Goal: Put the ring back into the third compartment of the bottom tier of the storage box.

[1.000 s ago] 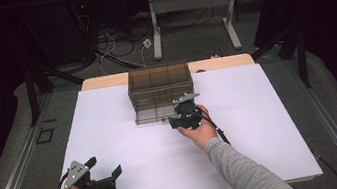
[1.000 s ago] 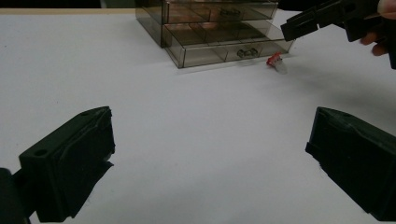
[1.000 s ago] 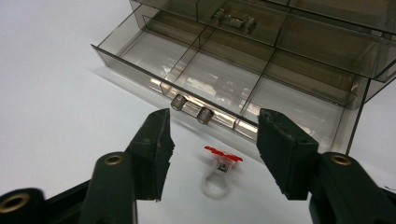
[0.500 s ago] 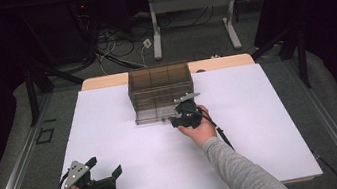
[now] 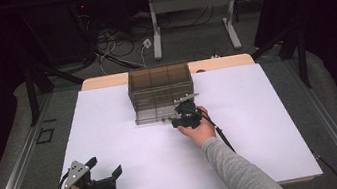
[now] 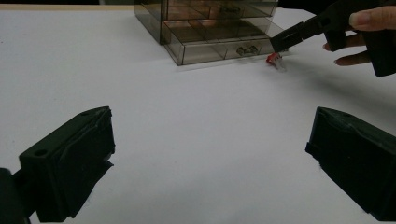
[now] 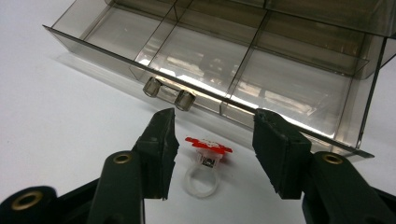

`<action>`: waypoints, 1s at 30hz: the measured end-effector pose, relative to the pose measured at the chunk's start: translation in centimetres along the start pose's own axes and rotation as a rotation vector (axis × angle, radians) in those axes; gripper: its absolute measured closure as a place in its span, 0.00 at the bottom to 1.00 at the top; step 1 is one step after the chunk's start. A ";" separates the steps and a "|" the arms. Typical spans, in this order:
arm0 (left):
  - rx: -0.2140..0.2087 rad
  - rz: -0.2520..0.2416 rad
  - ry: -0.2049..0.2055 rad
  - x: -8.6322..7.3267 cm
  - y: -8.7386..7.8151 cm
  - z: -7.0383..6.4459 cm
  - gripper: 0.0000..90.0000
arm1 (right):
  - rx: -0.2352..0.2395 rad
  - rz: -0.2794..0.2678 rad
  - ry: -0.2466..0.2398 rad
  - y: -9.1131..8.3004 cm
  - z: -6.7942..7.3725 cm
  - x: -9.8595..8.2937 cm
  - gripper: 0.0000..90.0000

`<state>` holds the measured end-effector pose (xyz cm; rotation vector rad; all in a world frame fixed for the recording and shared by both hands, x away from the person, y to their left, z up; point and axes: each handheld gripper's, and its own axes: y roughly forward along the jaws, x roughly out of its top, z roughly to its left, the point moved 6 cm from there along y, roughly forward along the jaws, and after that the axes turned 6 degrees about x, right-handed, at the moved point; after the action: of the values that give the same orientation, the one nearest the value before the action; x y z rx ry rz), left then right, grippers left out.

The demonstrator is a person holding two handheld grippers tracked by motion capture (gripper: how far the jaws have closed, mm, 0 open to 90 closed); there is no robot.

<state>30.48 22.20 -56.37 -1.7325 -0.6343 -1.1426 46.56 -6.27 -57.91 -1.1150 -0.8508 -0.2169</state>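
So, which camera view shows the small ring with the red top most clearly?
The right gripper view: the ring lies on the white table between the open jaws, its clear band and red top plain. The left gripper view shows it as a small red speck beside the drawer box. In the high view it cannot be made out.

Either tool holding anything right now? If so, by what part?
Nothing held. The right tool is open, its jaws straddling a red-topped ring on the table by the open drawer, not touching it. The left tool is open, with nothing between its jaws.
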 end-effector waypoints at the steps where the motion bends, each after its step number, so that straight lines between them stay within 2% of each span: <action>1: 0.000 0.000 0.000 0.0 0.0 0.0 0.01 | 0.000 0.006 0.000 0.0 -0.1 0.0 0.57; 7: 0.000 0.000 -0.001 0.0 0.0 0.0 0.01 | -0.001 0.016 0.020 0.3 -0.1 -0.2 0.61; 9: -0.001 0.001 0.001 0.0 0.0 0.0 0.01 | 0.018 -0.004 0.027 0.6 0.0 -0.2 0.64; 10: -0.001 0.001 0.001 0.0 0.0 0.0 0.01 | 0.017 0.012 0.032 0.6 0.1 -0.3 0.65; 13: -0.001 0.001 0.001 0.0 0.0 0.0 0.01 | 0.013 0.022 0.022 0.6 0.1 -0.4 0.67; 15: -0.001 0.000 0.000 0.0 0.0 0.0 0.01 | 0.014 0.022 0.035 0.6 0.2 -0.4 0.71; 23: -0.002 0.000 0.002 0.0 0.0 0.0 0.01 | 0.010 0.026 0.034 0.6 0.1 -0.4 0.77; 28: -0.003 0.003 0.002 0.0 0.0 0.0 0.01 | 0.004 0.016 0.028 0.7 0.0 -0.4 0.81; 30: -0.003 0.002 0.002 0.0 0.0 -0.1 0.01 | 0.001 0.031 0.031 0.6 0.0 -0.5 0.83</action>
<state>30.47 22.14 -56.38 -1.7343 -0.6297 -1.1446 46.55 -6.14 -58.65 -1.1209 -0.8048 -0.2076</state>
